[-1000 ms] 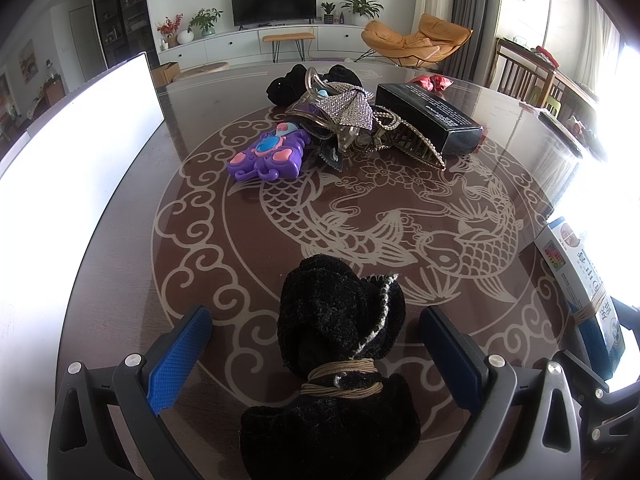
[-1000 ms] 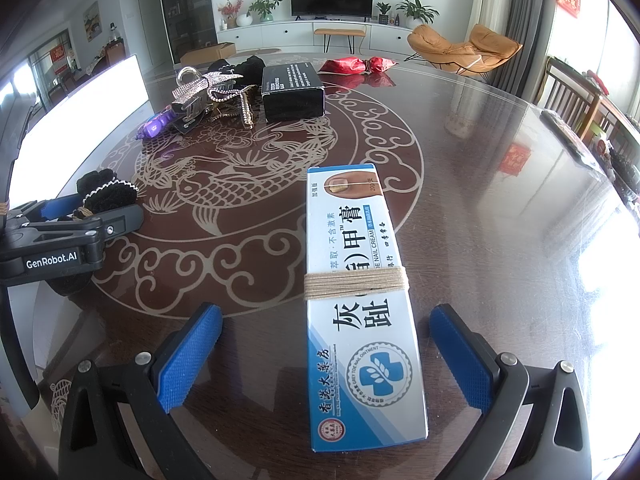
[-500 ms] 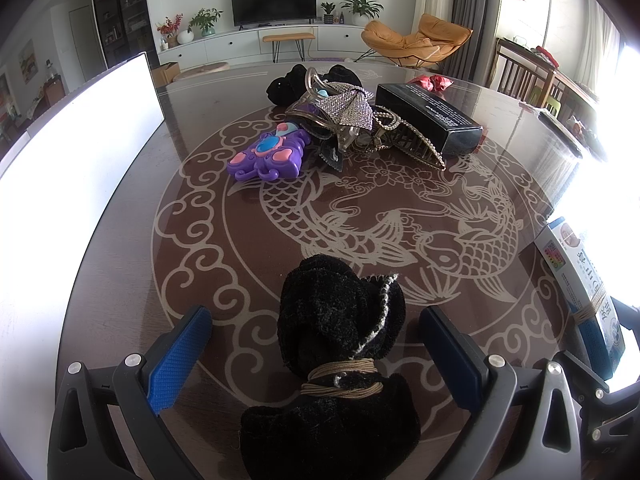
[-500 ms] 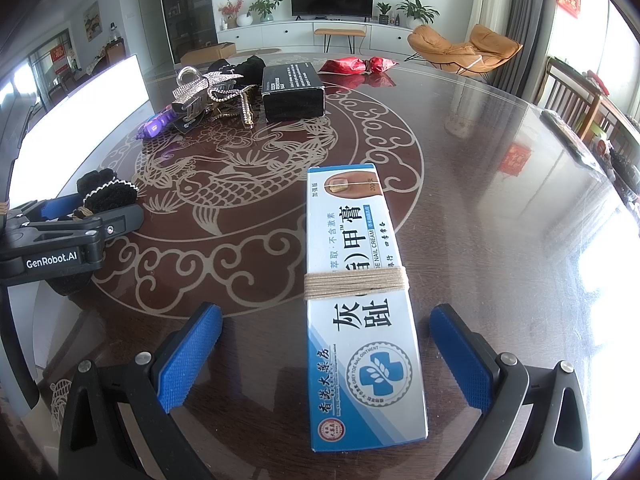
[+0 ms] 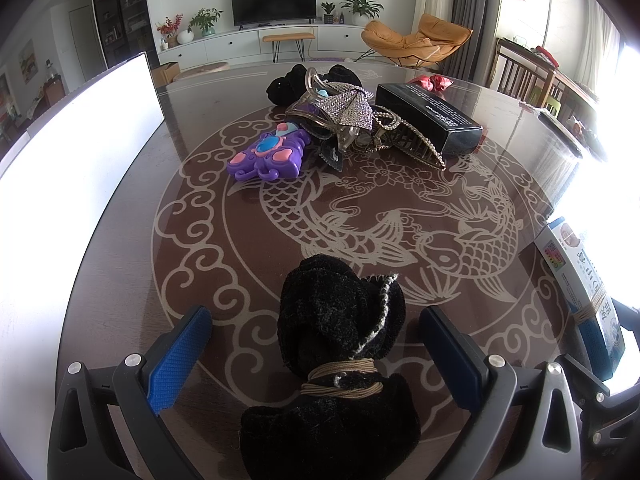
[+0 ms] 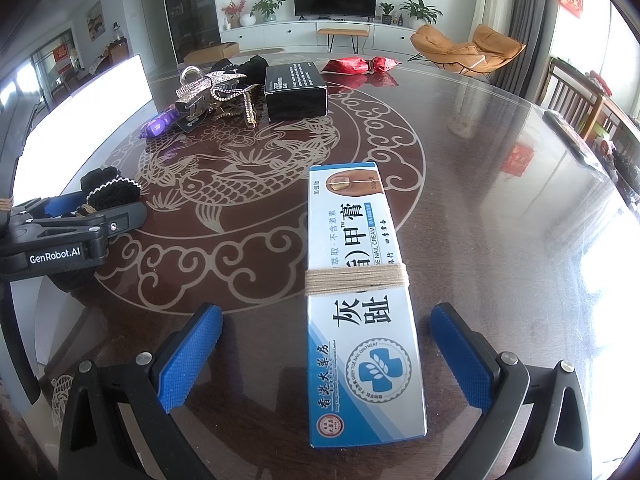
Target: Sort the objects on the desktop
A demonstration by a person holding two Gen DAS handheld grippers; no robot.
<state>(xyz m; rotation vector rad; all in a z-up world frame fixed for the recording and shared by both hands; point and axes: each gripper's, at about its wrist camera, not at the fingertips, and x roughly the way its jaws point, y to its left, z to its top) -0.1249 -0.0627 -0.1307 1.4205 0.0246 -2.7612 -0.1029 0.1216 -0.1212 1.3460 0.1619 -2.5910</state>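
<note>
Both hand-held grippers, left (image 5: pixel 316 344) and right (image 6: pixel 326 350), gape: bow (image 5: pixel 336 344), seemingly untouched, and box (image 6: pixel 360 304) between fingers.

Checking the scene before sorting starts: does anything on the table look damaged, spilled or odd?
Nothing spilled or broken. One oddity: the nail cream box and the black velvet bow each have tan cord wound round their middles. The hair clips lie in a tangled heap.

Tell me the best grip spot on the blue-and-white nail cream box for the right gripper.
Pinch the blue-and-white nail cream box across its long side edges near the twine wrap, coming straight ahead. It lies flat and lengthwise between the open right gripper fingers.
</note>
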